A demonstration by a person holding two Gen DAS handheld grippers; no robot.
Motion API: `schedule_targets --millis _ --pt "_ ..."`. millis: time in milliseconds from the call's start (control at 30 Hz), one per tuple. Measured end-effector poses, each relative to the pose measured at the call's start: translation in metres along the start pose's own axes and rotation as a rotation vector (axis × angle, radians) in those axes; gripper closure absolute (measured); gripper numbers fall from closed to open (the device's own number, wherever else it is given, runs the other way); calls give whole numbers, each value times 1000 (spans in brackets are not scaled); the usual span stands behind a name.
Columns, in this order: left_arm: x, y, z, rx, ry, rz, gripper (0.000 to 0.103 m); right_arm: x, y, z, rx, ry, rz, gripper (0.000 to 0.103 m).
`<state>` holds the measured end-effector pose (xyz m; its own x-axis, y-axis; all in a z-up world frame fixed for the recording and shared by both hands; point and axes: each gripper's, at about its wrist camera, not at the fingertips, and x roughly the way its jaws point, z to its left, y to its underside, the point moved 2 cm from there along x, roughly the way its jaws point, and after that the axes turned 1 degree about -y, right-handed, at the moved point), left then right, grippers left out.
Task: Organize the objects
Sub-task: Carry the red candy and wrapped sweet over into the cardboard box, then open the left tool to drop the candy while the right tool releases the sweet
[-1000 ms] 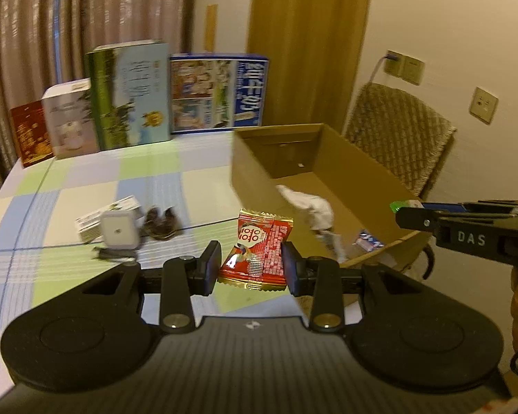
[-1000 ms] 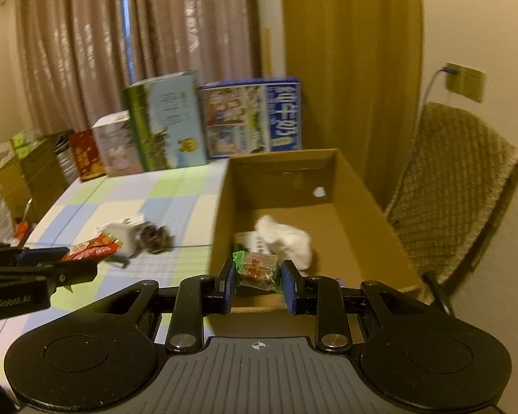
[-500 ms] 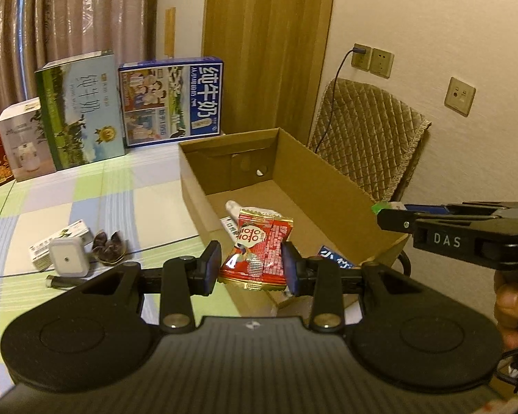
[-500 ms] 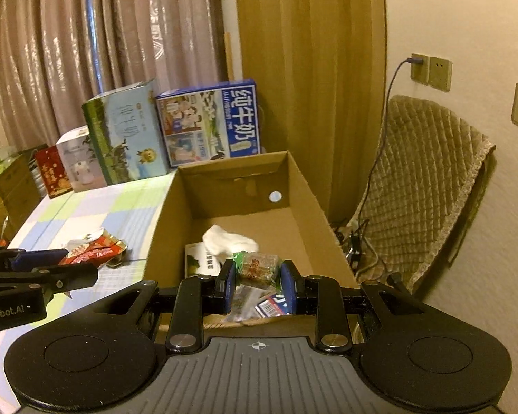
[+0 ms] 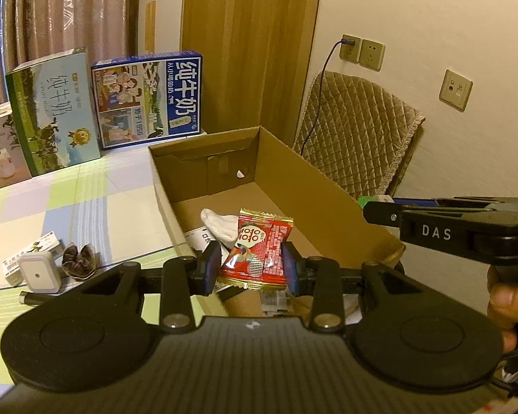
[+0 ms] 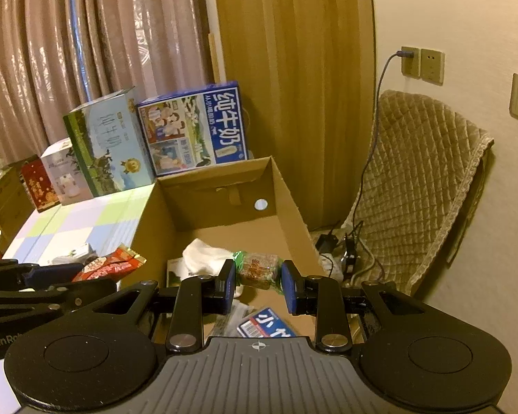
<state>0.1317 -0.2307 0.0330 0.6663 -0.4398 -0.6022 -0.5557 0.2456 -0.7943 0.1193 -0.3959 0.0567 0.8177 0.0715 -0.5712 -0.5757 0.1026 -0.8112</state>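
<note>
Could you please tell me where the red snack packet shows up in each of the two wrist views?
Left wrist view: the red foil snack packet sits low at centre, clamped between the left gripper fingers, above the open brown cardboard box.
Right wrist view: it appears at the lower left, beside the box's left wall.
Shared landmark: the blue milk carton box behind the cardboard box.

Red snack packet (image 5: 259,255) in left claw (image 5: 251,269); green-and-orange wrapper (image 6: 257,269) in right claw (image 6: 257,286). Brown cardboard box (image 5: 300,186) ahead; tabletop (image 5: 69,200) left, checked green, blue, white.
</note>
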Motion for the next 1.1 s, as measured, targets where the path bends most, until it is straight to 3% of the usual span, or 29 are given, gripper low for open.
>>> schedule_targets --millis 500,533,567,600,1100 --pt "29 -6 -3 -1 4 23 70 25 -17 -11 23 -17 13 77" --pt "32 -6 -3 -1 2 22 67 25 -17 -11 25 -18 14 77" --pt "34 -5 -2 -4 -7 22 49 25 -17 -12 26 -18 15 77" --pt "34 -5 -1 -9 -22 20 43 26 -17 -12 27 -20 17 77" --pt "10 0 35 -67 -86 5 45 28 -11 -3 53 -74 42 77"
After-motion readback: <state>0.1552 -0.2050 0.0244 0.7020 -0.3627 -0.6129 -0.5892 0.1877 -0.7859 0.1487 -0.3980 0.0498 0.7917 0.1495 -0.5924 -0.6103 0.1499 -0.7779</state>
